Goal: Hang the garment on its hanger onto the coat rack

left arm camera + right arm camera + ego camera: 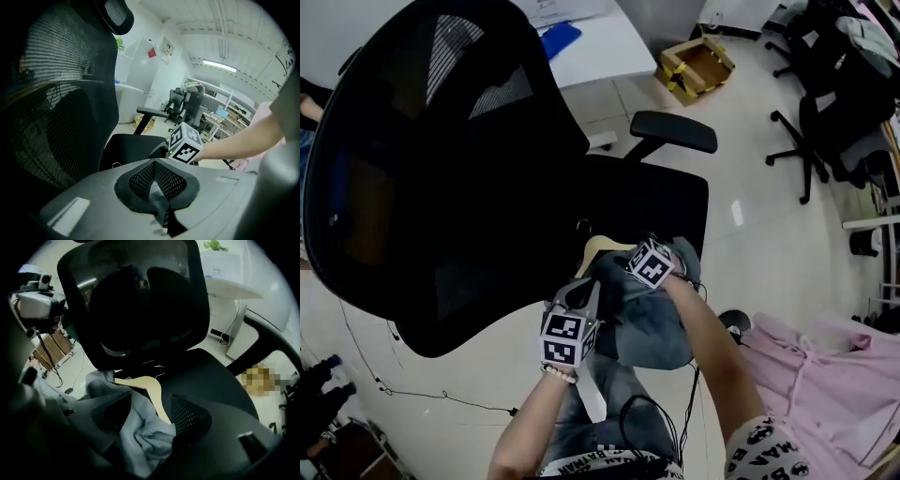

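A grey-blue garment point(647, 319) lies bunched on the front of a black office chair's seat point(661, 197), on a pale wooden hanger point(605, 247) with a wire hook point(581, 225). My right gripper point(626, 266) is open over it. In the right gripper view the garment point(140, 437) and the hanger's arm point(154, 390) lie between the spread jaws of the right gripper point(150, 411). My left gripper point(584, 284) sits at the garment's left edge. In its own view the left gripper point(153, 162) has its pads meeting at the tips. I cannot tell whether cloth is caught there.
The chair's tall mesh back point(441, 187) fills the left and its armrest point(675, 131) juts right. A pink garment point(811, 384) lies on the floor at right. A cardboard box point(694, 66), white desk point(591, 42) and other chairs point(825, 103) stand beyond. No coat rack shows.
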Motion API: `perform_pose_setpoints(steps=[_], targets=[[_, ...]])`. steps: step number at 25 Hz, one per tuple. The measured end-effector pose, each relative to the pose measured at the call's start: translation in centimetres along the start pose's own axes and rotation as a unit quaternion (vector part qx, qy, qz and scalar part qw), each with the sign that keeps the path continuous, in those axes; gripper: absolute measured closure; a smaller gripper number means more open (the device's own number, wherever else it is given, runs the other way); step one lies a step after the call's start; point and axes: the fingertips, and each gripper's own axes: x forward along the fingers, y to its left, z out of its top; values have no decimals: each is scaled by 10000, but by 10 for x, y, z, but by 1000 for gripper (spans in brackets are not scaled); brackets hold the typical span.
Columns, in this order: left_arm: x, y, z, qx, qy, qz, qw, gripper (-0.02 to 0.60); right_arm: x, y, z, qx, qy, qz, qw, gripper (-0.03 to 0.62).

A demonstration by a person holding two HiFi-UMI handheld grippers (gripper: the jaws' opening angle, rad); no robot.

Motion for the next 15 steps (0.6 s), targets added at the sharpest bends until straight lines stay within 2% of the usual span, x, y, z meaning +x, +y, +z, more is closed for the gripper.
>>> perform_pose_setpoints(steps=[7, 11, 13, 15], targets=[[13, 10, -15, -201, -79, 22, 9998, 580, 92, -8, -17, -186, 586, 227, 9979, 313], [13, 14, -14, -284, -192, 30, 9994, 580, 110, -6, -23, -354, 718, 208, 9966, 314], [13, 16, -13, -273, -198, 25, 9994, 580, 108, -6, -18, -428, 640, 131, 9969, 336], [14, 17, -16, -294, -157, 26, 9994, 580, 106, -4, -16, -579, 661, 71, 9961, 405]])
